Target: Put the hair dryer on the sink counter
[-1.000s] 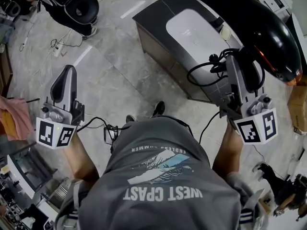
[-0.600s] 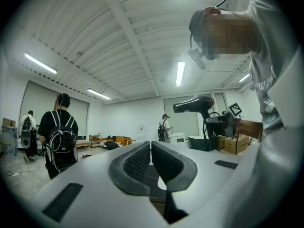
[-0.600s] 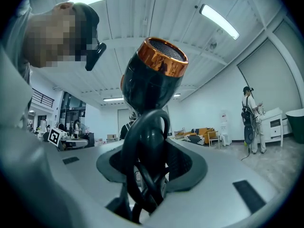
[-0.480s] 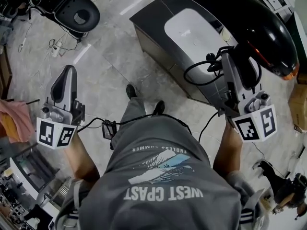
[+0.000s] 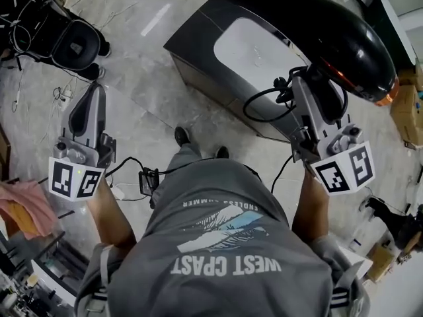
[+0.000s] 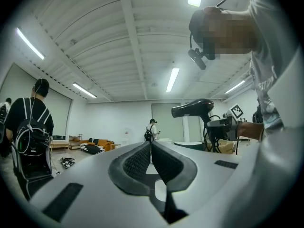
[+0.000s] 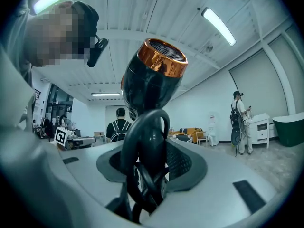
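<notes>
A black hair dryer (image 5: 317,25) with a copper-coloured end (image 5: 386,94) is held up at the right of the head view. My right gripper (image 5: 309,79) is shut on its handle (image 7: 151,144), and the black cord (image 5: 264,101) loops beside the jaws. The dryer's body (image 7: 149,80) rises above the jaws in the right gripper view. The sink counter (image 5: 192,25), a dark cabinet with a white basin (image 5: 254,48), stands on the floor just ahead, below the dryer. My left gripper (image 5: 94,90) hangs at the left, shut with nothing in it (image 6: 151,144). From the left gripper view the dryer (image 6: 194,109) shows at the right.
A black office chair (image 5: 73,45) and loose cables (image 5: 63,94) lie on the tiled floor at the left. A pink cloth (image 5: 26,210) is at the lower left, cardboard boxes (image 5: 406,107) at the right. People stand in the room, one with a backpack (image 6: 31,137).
The person has stepped forward, so the sink counter now lies closer and further left in view. Both grippers keep their pose; the dryer stays in the right one.
</notes>
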`<action>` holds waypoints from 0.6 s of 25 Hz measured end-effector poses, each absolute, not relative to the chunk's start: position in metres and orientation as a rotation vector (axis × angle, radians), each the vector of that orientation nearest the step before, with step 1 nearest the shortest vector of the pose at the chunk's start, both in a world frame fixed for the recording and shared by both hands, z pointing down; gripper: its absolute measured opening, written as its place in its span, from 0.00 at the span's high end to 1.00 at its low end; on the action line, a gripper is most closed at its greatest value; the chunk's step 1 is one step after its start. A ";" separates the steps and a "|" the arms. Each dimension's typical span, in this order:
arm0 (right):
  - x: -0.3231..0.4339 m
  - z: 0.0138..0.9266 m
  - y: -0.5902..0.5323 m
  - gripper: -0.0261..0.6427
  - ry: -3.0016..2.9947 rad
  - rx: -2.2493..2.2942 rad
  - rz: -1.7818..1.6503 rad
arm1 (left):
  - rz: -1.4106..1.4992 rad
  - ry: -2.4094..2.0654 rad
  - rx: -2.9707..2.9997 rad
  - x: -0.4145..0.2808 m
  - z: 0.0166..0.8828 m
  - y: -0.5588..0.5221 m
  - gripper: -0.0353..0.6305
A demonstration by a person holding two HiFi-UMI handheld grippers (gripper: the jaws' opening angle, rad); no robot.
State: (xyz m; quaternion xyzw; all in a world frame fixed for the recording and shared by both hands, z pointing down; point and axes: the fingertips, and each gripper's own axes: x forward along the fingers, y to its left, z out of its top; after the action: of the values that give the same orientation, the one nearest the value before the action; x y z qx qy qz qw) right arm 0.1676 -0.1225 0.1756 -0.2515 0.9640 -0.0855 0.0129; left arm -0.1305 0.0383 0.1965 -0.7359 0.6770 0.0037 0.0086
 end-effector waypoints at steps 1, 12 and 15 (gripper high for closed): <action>0.162 0.175 -0.124 0.68 2.999 -0.802 -0.268 | 0.015 2.100 -2.314 -0.137 0.196 0.033 0.91; 0.113 0.185 -0.139 0.68 2.988 -0.913 -0.298 | 0.033 1.990 -2.425 -0.193 0.202 -0.012 0.91; 0.103 0.188 -0.142 0.68 2.988 -0.939 -0.302 | 0.037 1.964 -2.453 -0.204 0.204 -0.020 0.91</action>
State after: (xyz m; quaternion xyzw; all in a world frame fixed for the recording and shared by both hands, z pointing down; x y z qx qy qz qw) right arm 0.1028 -0.1421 0.1884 -0.2985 0.9496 -0.0958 -0.0027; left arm -0.2037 -0.0204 0.2039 -0.7805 0.6250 0.0118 -0.0005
